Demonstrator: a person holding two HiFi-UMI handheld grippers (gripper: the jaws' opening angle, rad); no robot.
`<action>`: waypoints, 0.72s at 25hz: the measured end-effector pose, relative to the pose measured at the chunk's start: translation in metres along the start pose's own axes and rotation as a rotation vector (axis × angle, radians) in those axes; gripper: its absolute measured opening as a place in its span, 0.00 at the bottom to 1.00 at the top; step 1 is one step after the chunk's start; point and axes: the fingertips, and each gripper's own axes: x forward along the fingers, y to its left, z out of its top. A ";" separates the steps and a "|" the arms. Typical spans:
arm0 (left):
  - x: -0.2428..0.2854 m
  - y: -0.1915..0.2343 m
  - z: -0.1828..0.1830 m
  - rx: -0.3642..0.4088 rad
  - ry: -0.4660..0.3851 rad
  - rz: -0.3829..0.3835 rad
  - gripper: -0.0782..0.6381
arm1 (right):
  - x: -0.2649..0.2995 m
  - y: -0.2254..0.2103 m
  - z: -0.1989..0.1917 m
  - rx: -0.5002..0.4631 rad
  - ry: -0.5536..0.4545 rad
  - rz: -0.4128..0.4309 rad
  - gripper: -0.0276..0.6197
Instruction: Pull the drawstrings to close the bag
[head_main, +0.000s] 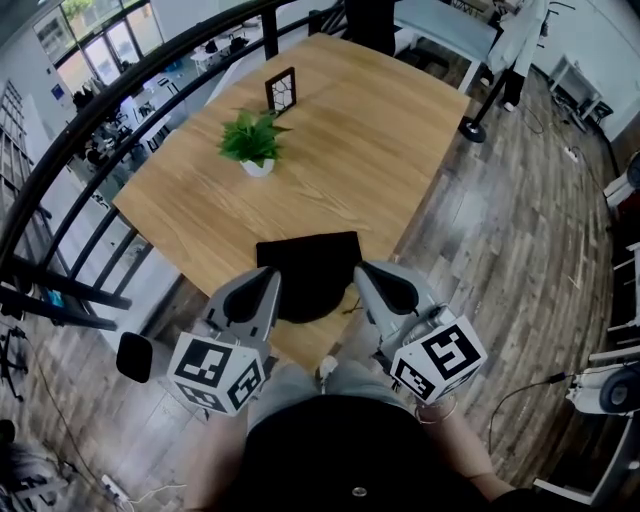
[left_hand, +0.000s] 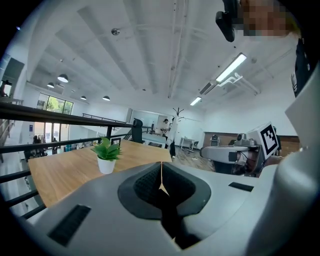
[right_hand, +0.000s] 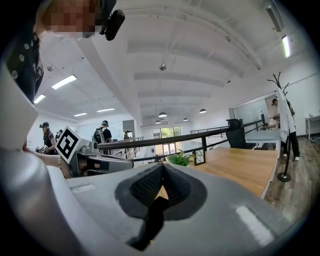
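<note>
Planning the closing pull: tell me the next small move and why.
Probably pull the left gripper and right gripper outward, apart. Each is shut on a black drawstring, and the bag lies between them at the table edge.

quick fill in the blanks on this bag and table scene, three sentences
1. The bag on the table is ___ in colour.
2. The plant stands in a ___ pot.
3. The left gripper and right gripper each have jaws ___ on a drawstring.
Missing: black; white; shut.
</note>
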 end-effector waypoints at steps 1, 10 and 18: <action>0.001 -0.002 -0.001 0.001 0.004 0.000 0.14 | 0.000 0.001 0.000 -0.007 0.002 -0.002 0.04; 0.007 -0.011 -0.009 0.003 0.033 -0.023 0.13 | 0.005 0.007 -0.007 -0.029 0.038 0.012 0.04; 0.012 -0.012 -0.016 -0.013 0.052 -0.048 0.13 | 0.010 0.008 -0.011 -0.019 0.054 0.021 0.04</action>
